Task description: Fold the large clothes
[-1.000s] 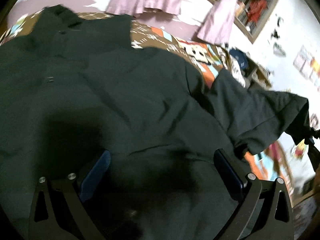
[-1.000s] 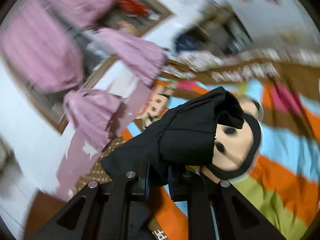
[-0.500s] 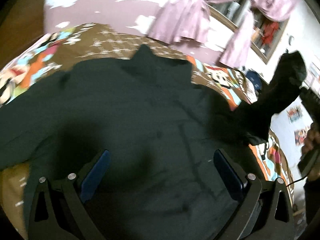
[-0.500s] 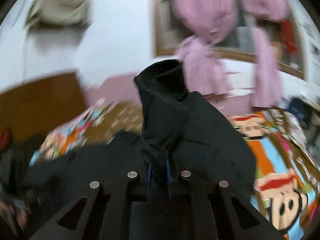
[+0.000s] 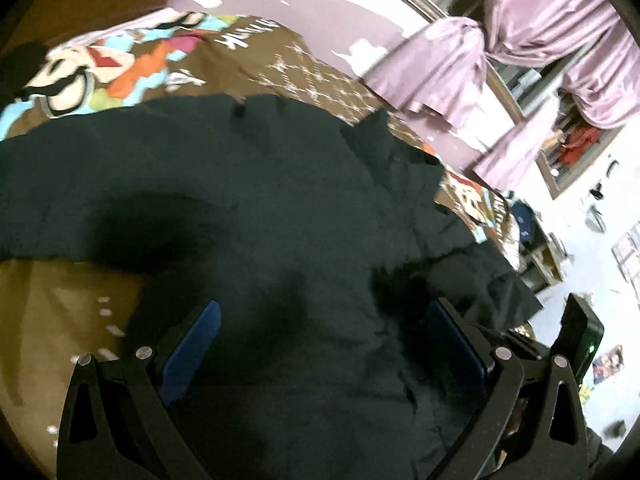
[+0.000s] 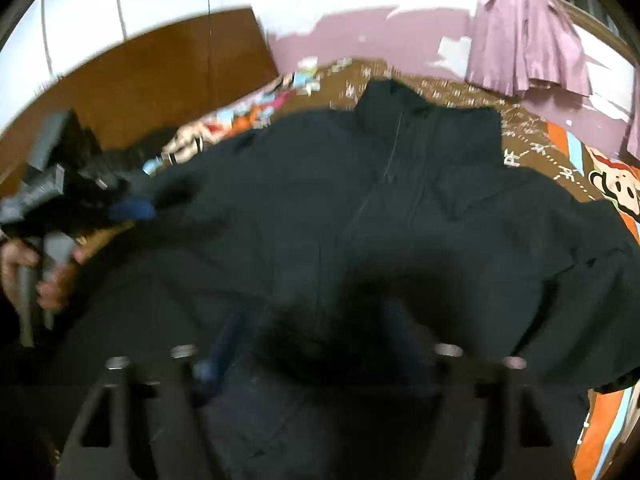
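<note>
- My left hand-held gripper (image 5: 320,344) stands spread wide, its flat blue pads (image 5: 192,344) well apart above dark cloth, with nothing between them.
- My right hand-held gripper (image 6: 316,344) is spread as well; its fingers are blurred, but the blue pad (image 6: 224,344) on the left sits far from its partner, over the cloth and pinching nothing.
- Under both lies the dark jacket (image 6: 380,208), a large matte garment in soft, finely wrinkled fabric, laid flat on the bed with its stand-up collar (image 6: 394,100) at the far end.
- A straight seam or zip line runs from the collar toward me down the middle in the right wrist view.
- The right sleeve (image 5: 484,280) lies bunched and folded inward over the body, its edge rumpled, near the right finger in the left wrist view.
- In the right wrist view the left gripper's grey handle sits in a bare hand (image 6: 36,276) at the left edge.
- The jacket rests on a bedspread (image 5: 120,60), brown with bright cartoon print in orange, blue and green.
- Beyond it are a brown wooden headboard (image 6: 160,72) and glossy lilac curtains (image 5: 520,40), gathered into folds.
</note>
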`<state>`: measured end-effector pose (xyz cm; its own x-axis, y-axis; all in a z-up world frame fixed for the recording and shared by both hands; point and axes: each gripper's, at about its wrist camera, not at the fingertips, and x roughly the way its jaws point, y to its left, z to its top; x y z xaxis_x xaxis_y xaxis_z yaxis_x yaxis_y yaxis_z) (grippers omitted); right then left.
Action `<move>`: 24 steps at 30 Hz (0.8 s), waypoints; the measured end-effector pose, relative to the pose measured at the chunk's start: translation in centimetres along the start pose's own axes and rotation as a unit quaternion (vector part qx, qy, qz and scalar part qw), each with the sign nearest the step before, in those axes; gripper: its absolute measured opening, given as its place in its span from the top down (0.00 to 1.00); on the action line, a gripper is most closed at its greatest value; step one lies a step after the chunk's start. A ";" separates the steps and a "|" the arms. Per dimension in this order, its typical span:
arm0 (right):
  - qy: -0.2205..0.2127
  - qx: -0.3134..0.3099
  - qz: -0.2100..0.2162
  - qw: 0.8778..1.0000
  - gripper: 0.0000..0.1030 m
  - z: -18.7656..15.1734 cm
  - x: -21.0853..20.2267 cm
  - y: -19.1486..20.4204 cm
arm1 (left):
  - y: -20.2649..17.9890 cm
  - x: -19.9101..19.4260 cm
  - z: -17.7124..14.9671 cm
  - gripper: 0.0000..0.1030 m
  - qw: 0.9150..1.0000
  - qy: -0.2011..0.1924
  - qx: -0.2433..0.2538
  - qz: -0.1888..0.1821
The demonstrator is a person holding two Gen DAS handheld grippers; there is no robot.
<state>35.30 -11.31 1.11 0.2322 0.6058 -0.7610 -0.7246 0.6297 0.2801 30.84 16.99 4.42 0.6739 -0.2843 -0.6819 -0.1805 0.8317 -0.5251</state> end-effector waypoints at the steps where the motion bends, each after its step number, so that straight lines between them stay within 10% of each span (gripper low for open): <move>1: -0.006 0.001 0.012 1.000 0.28 0.1 -0.4 -0.2 | -0.5 0.4 0.1 0.02 1.000 0.004 0.005 -0.012; 11: -0.107 0.072 -0.090 0.988 0.24 -4.3 -7.7 -6.0 | -4.5 8.1 -1.0 0.02 0.986 0.132 0.011 -0.098; 21: -0.128 0.208 -0.144 0.959 0.21 -7.1 -10.2 -12.6 | -7.0 12.5 -0.6 0.05 0.990 0.097 0.099 0.008; 22: -0.124 0.214 -0.143 0.958 0.21 -7.3 -10.3 -13.1 | -7.2 12.7 -0.7 0.11 0.990 0.093 0.110 0.007; 24: -0.110 0.221 -0.145 0.958 0.21 -7.5 -9.8 -13.8 | -7.4 13.4 -1.1 0.57 0.987 0.101 0.124 0.015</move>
<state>38.14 -29.62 0.32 0.5485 0.4315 -0.7162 -0.2751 0.9020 0.3327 40.41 6.54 -1.36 0.5098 -0.3269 -0.7958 0.0000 0.9250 -0.3800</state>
